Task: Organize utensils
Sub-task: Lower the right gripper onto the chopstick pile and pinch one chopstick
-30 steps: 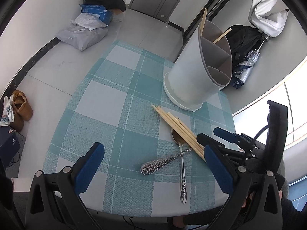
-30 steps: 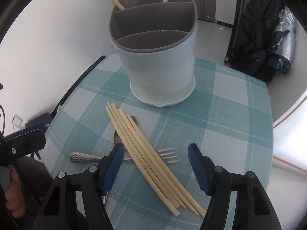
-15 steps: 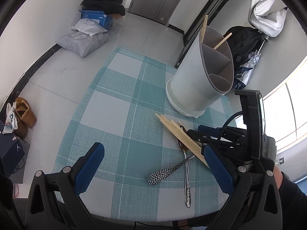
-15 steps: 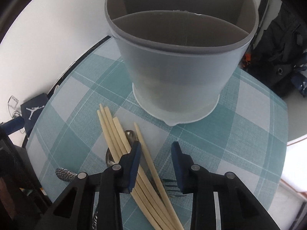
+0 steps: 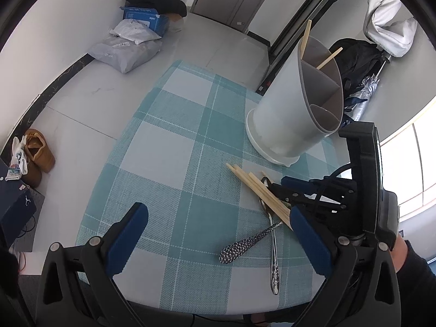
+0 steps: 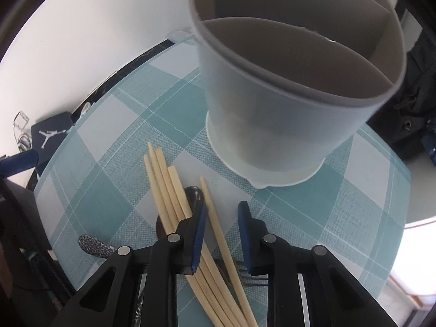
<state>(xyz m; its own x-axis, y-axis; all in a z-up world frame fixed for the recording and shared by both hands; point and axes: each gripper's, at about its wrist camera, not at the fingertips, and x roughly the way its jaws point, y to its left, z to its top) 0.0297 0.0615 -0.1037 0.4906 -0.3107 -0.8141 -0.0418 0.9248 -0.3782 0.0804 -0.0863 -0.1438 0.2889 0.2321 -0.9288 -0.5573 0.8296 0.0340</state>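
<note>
Two handheld grippers work over a round table [image 5: 174,147] laid with a teal-and-white checked cloth. From the left wrist camera, the left gripper [image 5: 218,242] hangs above the near edge of the table with its blue-padded jaws spread wide and nothing between them. Ahead and to the right, a grey three-compartment utensil holder [image 5: 294,114] stands upright on its white base, with two chopsticks [image 5: 306,36] poking out of its far compartment. Near it a bundle of loose chopsticks [image 5: 259,188] lies across the bowl of a spoon [image 5: 273,250], whose handle crosses a fork with a textured handle [image 5: 245,245]. The right gripper [image 5: 286,190] is lowered onto the bundle's near end, a dark sleeve [image 5: 417,267] behind it. On the floor beyond are bags, a blue box and a brown shoe. From the right wrist camera, the right gripper [image 6: 220,215] points steeply down at the table, its jaws having just been closing; they now stand narrow, with one chopstick [image 6: 212,212] lying in the gap. Its left pad sits right beside the stick, the right pad apart from it, so no firm pinch shows. Most of the other sticks [image 6: 166,185] fan out to the left of the jaws, over the spoon bowl [image 6: 194,193]. The holder [image 6: 286,125] looms just beyond.
</note>
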